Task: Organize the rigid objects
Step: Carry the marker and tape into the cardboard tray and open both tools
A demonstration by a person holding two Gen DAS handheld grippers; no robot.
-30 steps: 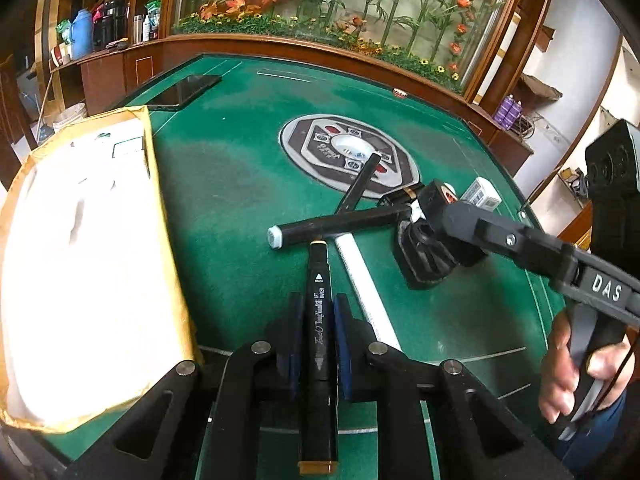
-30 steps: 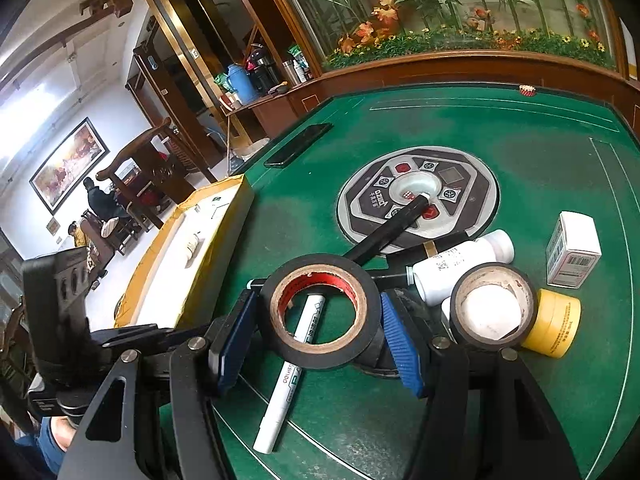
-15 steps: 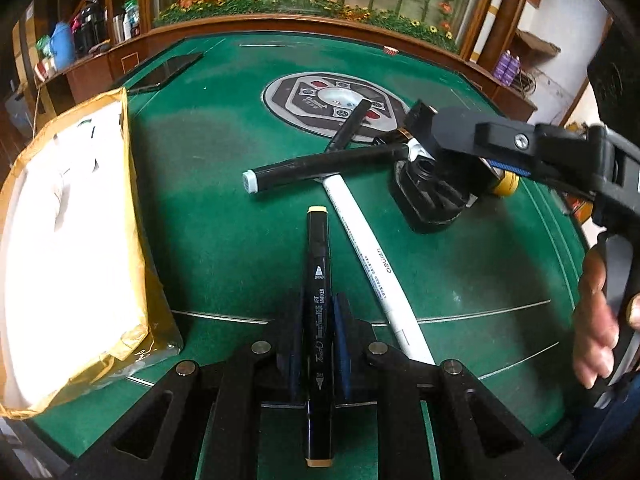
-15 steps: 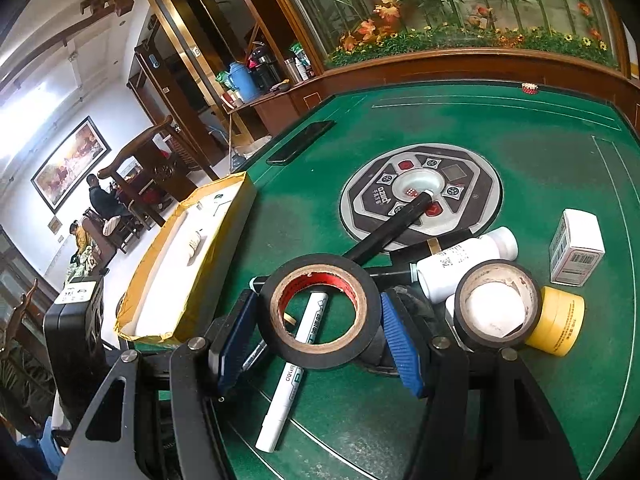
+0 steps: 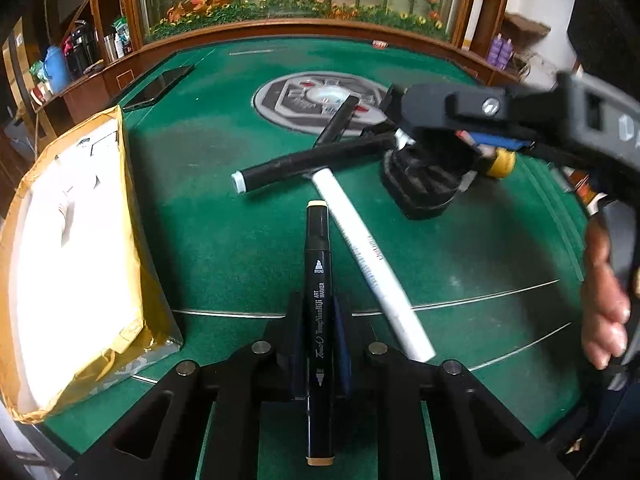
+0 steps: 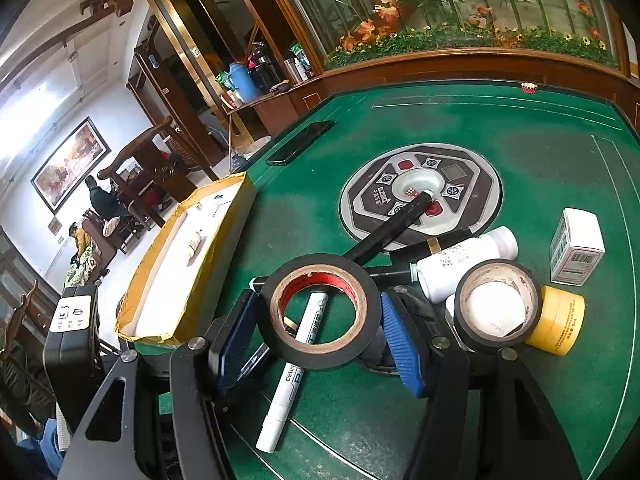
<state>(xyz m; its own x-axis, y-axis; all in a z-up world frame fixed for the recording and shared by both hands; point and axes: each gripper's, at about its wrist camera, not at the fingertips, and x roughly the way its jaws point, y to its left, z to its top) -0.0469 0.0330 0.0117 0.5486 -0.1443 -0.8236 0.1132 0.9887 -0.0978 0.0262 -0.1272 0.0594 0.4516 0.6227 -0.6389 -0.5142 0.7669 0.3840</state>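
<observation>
My left gripper (image 5: 319, 320) is shut on a black art marker (image 5: 319, 256) that points forward over the green table (image 5: 224, 240). A white marker (image 5: 372, 268) lies just right of it, with two crossed black markers (image 5: 304, 160) beyond. My right gripper (image 6: 320, 332) is shut on a black tape roll (image 6: 320, 266) with a red inner rim, held above the white marker (image 6: 296, 364). In the left wrist view the right gripper (image 5: 400, 116) reaches in from the right, with a person's hand (image 5: 604, 304) on its handle.
A shallow yellow-edged box (image 5: 72, 248) (image 6: 188, 264) lies at the table's left. Right of the held roll are a white bottle (image 6: 460, 264), another black tape roll (image 6: 488, 344), yellow tape (image 6: 560, 324) and a white carton (image 6: 576, 248). A round console (image 6: 420, 192) and phone (image 6: 300, 142) lie farther back.
My left gripper has drawn back toward the table's near edge with the black marker and rolled a little. The right gripper and its tape roll have stayed put.
</observation>
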